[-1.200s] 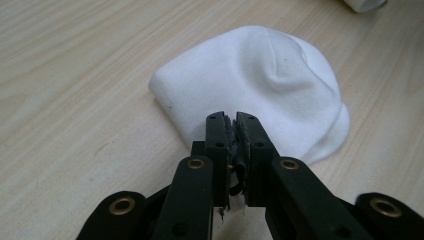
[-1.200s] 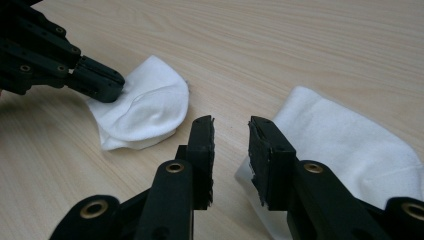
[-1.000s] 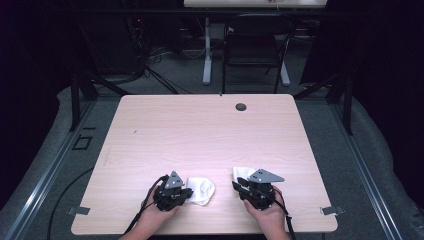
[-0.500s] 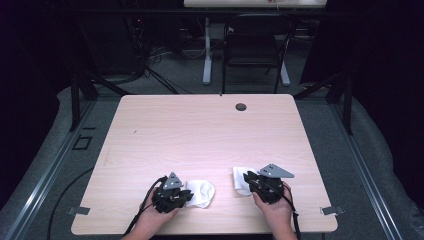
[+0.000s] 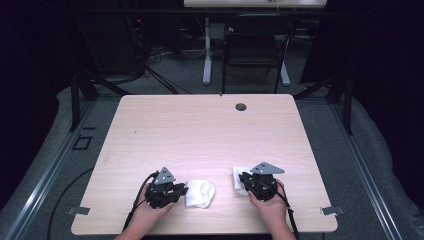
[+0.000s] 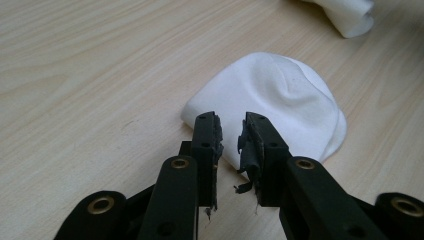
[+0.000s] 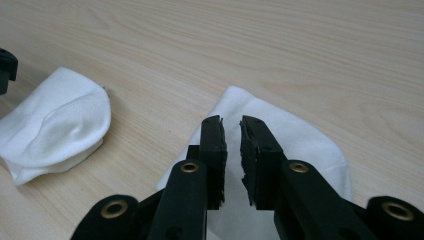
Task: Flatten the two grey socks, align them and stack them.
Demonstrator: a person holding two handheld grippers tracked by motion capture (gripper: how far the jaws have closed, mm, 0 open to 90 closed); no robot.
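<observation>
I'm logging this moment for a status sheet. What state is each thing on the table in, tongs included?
Left white sock: lying flat on the table, folded over, just beyond the left tongs.
Right white sock: lying flat, partly under the right tongs.
Left tongs: jaws slightly apart, have just been opening, nothing pinched.
Right tongs: jaws narrowly apart over the sock, have just been closing, no cloth gripped.
Table: bare light wood apart from the socks.

Two folded cloths lie on the tabletop [image 5: 200, 130] near its front edge. The left cloth [image 5: 200, 193] sits just right of the left claw [image 5: 181, 191]; the right cloth [image 5: 238, 178] lies well apart from it, just left of and partly under the right claw [image 5: 246, 181]. Far back on the tabletop, right of centre, sits a small round grommet [image 5: 241, 107]. Behind the tabletop stands a chair [image 5: 255, 45].
</observation>
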